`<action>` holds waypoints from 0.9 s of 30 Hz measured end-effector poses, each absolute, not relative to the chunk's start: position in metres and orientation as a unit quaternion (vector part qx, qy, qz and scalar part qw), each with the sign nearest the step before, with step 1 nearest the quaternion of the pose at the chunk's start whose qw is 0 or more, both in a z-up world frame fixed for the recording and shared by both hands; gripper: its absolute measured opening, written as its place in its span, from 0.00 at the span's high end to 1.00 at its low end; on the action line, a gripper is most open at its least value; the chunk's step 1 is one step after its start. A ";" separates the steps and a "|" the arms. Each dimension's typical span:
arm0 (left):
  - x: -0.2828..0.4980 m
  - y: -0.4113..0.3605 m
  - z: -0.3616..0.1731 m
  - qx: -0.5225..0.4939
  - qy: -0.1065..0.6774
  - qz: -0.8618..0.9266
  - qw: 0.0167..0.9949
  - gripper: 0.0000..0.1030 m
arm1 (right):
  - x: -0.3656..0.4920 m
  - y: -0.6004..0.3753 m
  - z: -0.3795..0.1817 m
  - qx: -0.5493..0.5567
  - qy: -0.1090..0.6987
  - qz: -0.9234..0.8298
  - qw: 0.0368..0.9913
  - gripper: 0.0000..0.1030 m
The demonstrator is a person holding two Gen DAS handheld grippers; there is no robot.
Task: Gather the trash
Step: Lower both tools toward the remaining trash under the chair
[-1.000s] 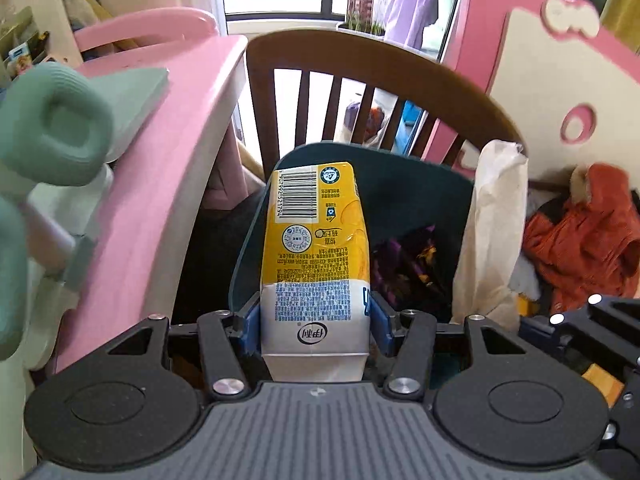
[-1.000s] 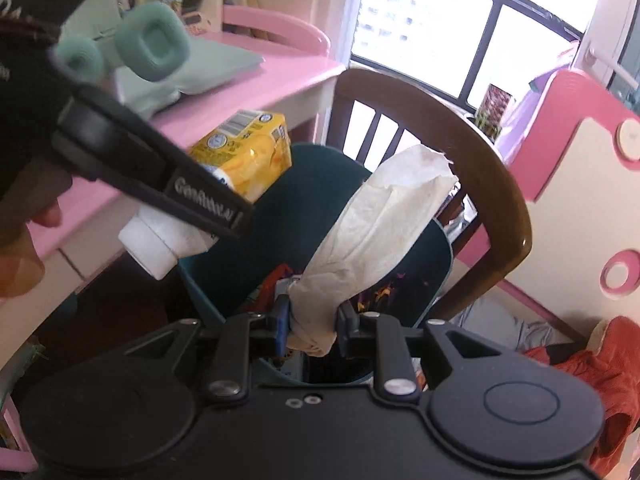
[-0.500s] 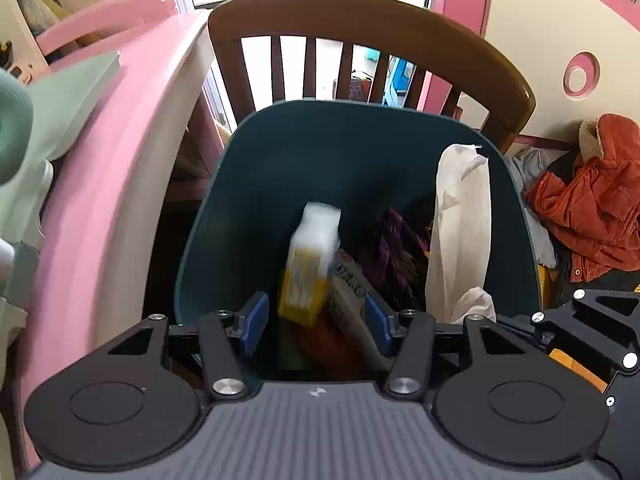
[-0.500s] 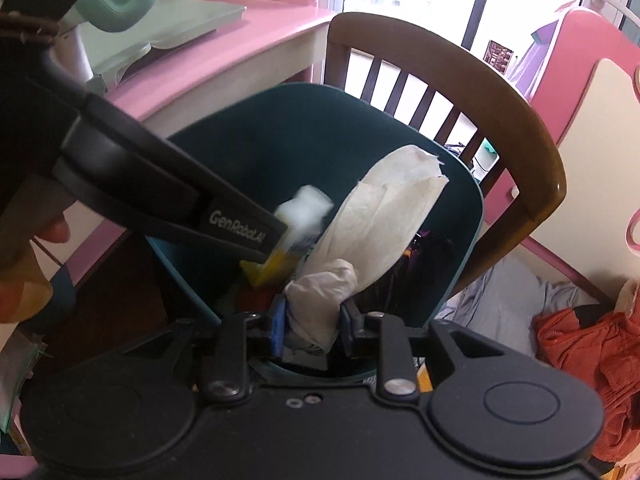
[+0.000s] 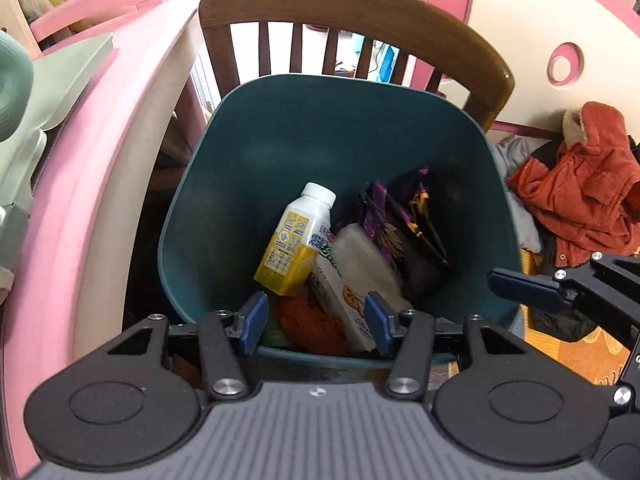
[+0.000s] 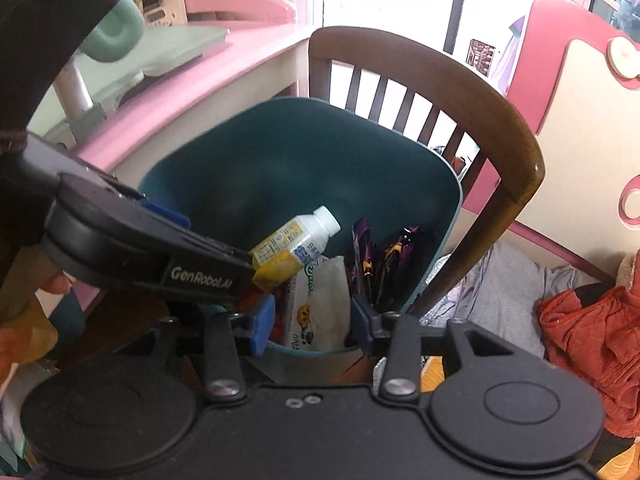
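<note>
A teal bin (image 5: pixel 224 184) (image 6: pixel 400 168) stands below both grippers. Inside it a yellow drink carton (image 5: pixel 294 246) (image 6: pixel 294 240) with a white cap lies on its side. Beside it are a cookie-print packet (image 5: pixel 346 300) (image 6: pixel 308 312) and purple wrappers (image 5: pixel 396 220) (image 6: pixel 380 256). A blurred white tissue (image 5: pixel 360 254) (image 6: pixel 334 272) rests on the packet. My left gripper (image 5: pixel 316 320) hangs open over the near rim, nothing between its blue pads. My right gripper (image 6: pixel 312 322) is opening above the same rim, and nothing is between its jaws.
A wooden chair back (image 5: pixel 360 24) (image 6: pixel 460 80) stands right behind the bin. A pink desk (image 5: pixel 100 160) (image 6: pixel 208 80) with a pale green stand (image 5: pixel 52 80) runs along the left. An orange jacket (image 5: pixel 580 184) (image 6: pixel 592 336) and grey cloth (image 6: pixel 508 280) lie at the right.
The yellow carton left my left gripper and fell into the bin. My right gripper let go of the tissue, which dropped in too. Both views now look deeper into the bin.
</note>
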State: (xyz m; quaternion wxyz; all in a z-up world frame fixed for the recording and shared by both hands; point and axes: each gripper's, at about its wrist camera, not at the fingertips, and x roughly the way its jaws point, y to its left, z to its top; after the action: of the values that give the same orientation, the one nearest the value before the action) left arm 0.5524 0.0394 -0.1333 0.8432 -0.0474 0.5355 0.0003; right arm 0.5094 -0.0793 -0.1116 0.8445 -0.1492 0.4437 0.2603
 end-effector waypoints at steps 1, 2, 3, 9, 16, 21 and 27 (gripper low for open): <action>0.550 0.039 -0.131 -0.046 0.533 -0.001 0.845 0.49 | 0.507 -0.080 -0.109 -0.148 0.441 0.262 0.846 0.57; 0.545 0.040 -0.127 -0.043 0.527 -0.002 0.849 0.49 | 0.503 -0.081 -0.105 -0.146 0.437 0.264 0.848 0.57; 0.542 0.040 -0.123 -0.041 0.524 -0.004 0.851 0.49 | 0.500 -0.081 -0.103 -0.145 0.436 0.266 0.848 0.55; 0.515 0.046 -0.098 -0.047 0.502 -0.018 0.863 0.47 | 0.478 -0.081 -0.086 -0.133 0.424 0.274 0.853 0.51; 0.472 0.055 -0.078 -0.045 0.480 -0.026 0.875 0.36 | 0.443 -0.080 -0.073 -0.116 0.420 0.279 0.856 0.46; 0.438 0.062 -0.076 -0.038 0.477 -0.029 0.877 0.35 | 0.414 -0.077 -0.069 -0.102 0.423 0.280 0.856 0.41; 0.399 0.074 -0.078 -0.051 0.478 -0.034 0.876 0.25 | 0.380 -0.077 -0.071 -0.083 0.435 0.273 0.854 0.35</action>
State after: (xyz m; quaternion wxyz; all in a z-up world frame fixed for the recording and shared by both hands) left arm 0.3987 0.0743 -0.0777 0.8762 -0.0508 0.4780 -0.0342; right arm 0.3797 -0.0766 -0.0707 0.8538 -0.0832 0.4352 0.2733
